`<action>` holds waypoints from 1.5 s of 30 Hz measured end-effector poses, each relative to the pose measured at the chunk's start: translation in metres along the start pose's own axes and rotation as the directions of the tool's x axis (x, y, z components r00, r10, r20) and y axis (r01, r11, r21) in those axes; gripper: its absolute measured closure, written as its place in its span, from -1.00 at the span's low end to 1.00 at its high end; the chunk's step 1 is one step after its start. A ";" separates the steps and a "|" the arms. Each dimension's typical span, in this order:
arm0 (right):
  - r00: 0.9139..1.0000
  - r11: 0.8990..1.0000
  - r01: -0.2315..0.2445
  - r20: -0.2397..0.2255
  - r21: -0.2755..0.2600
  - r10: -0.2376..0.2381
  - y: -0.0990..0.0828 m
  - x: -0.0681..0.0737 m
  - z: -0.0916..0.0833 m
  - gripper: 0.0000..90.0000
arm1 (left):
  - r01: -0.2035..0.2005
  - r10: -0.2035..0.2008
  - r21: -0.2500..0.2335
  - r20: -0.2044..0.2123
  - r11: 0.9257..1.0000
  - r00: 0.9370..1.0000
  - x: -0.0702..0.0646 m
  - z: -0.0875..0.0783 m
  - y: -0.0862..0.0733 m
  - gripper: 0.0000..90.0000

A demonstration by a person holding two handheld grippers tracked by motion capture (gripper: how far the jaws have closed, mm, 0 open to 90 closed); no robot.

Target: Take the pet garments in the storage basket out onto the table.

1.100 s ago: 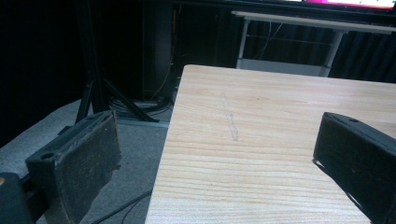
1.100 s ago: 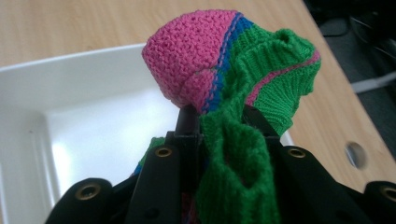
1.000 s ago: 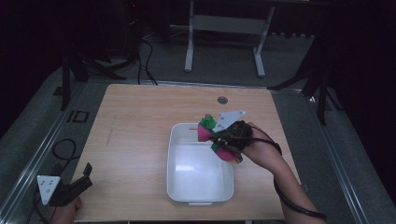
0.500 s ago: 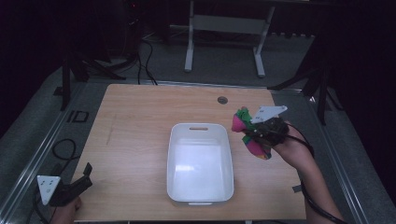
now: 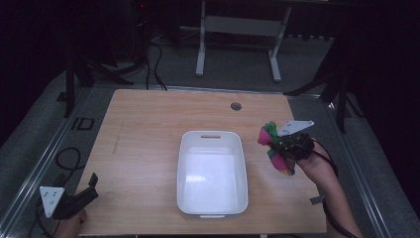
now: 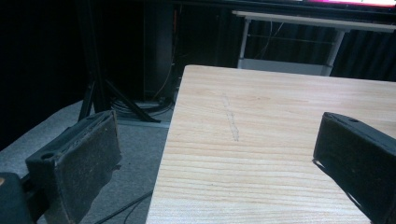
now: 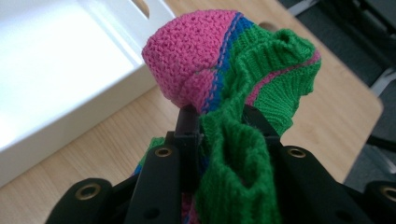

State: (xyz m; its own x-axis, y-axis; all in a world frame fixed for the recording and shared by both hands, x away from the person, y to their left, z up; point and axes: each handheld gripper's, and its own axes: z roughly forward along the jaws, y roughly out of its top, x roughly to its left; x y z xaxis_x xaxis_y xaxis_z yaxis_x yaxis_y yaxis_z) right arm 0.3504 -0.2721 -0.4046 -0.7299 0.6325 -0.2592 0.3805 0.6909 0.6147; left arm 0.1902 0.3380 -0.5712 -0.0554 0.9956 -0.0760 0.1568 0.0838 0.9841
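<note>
The right tool [image 5: 277, 144] is held above the right part of the desk [image 5: 148, 148], beside its far-right edge, with its jaws clamped on a pink and green knitted cloth [image 7: 224, 84]. It is carried by the right hand [image 5: 312, 166], and the forearm is extended in from the lower right corner. The left tool [image 5: 91, 184] is held at the near left corner of the desk, its jaws spread wide apart with nothing between them, and it is gripped by the left hand [image 5: 69, 229] at the bottom edge.
</note>
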 end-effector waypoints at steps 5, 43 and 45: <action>0.999 0.999 -0.029 -0.012 0.032 0.030 -0.013 0.000 0.023 0.57 | 0.002 -0.002 0.000 0.002 1.000 1.000 0.000 0.000 0.000 -0.97; 0.988 0.987 -0.150 -0.013 0.065 0.151 -0.051 0.011 0.085 -0.12 | -0.007 0.007 -0.004 -0.003 1.000 1.000 -0.001 0.000 0.000 -0.97; 0.985 0.985 -0.169 -0.015 0.035 0.169 -0.052 0.009 0.074 -0.19 | -0.007 0.007 -0.004 -0.002 1.000 1.000 -0.001 0.000 0.000 -0.97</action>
State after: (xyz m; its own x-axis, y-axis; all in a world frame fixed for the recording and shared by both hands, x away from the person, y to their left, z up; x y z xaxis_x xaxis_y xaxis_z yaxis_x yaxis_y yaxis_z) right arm 0.3659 -0.2769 -0.4941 -0.6635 0.7350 -0.1399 0.5178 0.5860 0.6233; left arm 0.1897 0.3372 -0.5713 -0.0565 0.9960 -0.0689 0.1529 0.0769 0.9852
